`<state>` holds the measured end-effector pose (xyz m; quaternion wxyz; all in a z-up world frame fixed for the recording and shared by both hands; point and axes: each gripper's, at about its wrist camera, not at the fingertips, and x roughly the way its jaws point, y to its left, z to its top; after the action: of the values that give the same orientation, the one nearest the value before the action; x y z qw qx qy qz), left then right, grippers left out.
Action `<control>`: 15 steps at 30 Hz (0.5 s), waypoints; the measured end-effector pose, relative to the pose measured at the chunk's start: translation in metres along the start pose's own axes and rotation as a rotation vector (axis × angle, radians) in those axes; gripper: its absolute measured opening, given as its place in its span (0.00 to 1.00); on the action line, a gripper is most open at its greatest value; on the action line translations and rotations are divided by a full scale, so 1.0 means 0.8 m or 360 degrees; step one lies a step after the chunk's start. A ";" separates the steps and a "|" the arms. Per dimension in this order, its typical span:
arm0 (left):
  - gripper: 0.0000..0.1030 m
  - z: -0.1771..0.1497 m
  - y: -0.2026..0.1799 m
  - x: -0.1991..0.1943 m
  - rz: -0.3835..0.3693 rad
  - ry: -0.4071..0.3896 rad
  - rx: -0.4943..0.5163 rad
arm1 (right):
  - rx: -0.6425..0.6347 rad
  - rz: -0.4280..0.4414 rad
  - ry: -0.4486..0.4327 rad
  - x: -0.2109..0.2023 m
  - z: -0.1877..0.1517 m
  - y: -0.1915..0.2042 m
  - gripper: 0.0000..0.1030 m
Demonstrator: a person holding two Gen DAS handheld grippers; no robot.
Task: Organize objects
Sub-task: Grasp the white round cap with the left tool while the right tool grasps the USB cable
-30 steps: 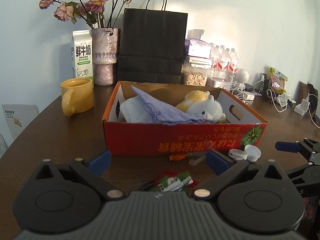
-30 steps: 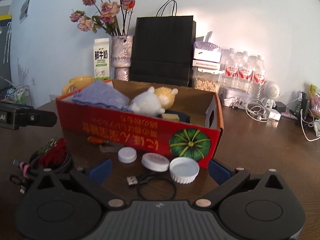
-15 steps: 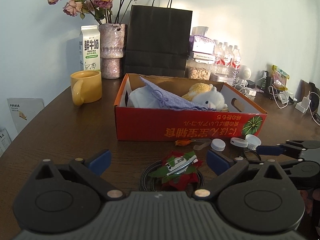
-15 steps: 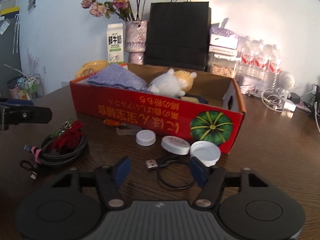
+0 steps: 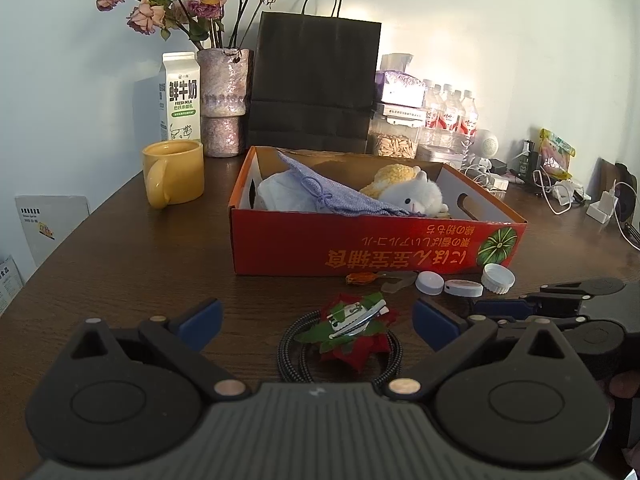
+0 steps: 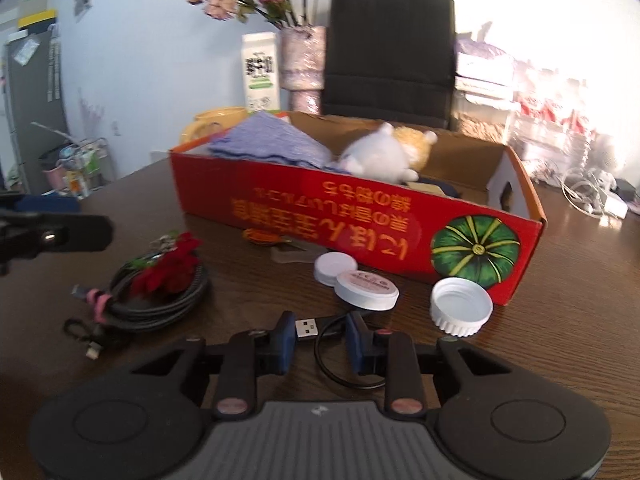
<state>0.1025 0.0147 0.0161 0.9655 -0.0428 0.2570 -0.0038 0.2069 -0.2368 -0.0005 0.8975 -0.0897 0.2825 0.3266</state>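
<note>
Right gripper (image 6: pixel 320 340) lowered in front of the red box (image 6: pixel 360 216), jaws just closing around a small USB cable (image 6: pixel 312 326) (pads not yet pressing), likely to box it. Left gripper (image 5: pixel 316 318) wide open, empty. Inside box: purple cloth (image 5: pixel 332 196), plush toys (image 5: pixel 416 196).

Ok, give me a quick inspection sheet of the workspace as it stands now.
Surface: dark wooden table, crowded.
Job's things: red box holding a plush toy and purple cloth; three white caps and a red flower clip in front of it.
Clutter: yellow mug, milk carton, vase, black bag, bottles.
Grippers: left gripper open over the clip; right gripper has just been closing, USB cable between its pads.
Cables: braided coil; white chargers far right.
Surroundings: pale wall.
</note>
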 end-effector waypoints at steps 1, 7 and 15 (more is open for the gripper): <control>1.00 -0.001 -0.001 -0.001 -0.0003 0.0002 0.0002 | -0.0013 0.0026 -0.0017 -0.004 -0.001 0.001 0.25; 1.00 -0.004 -0.015 -0.003 -0.0046 0.0012 0.0045 | -0.0108 0.0172 -0.0045 -0.024 -0.010 0.002 0.25; 0.99 -0.006 -0.044 -0.004 -0.0153 0.0004 0.0137 | -0.0204 0.0269 -0.0059 -0.045 -0.022 -0.003 0.25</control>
<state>0.0980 -0.0204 0.0165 0.9648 -0.0136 0.2556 -0.0612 0.1776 -0.2638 0.0058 0.8642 -0.1167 0.2509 0.4202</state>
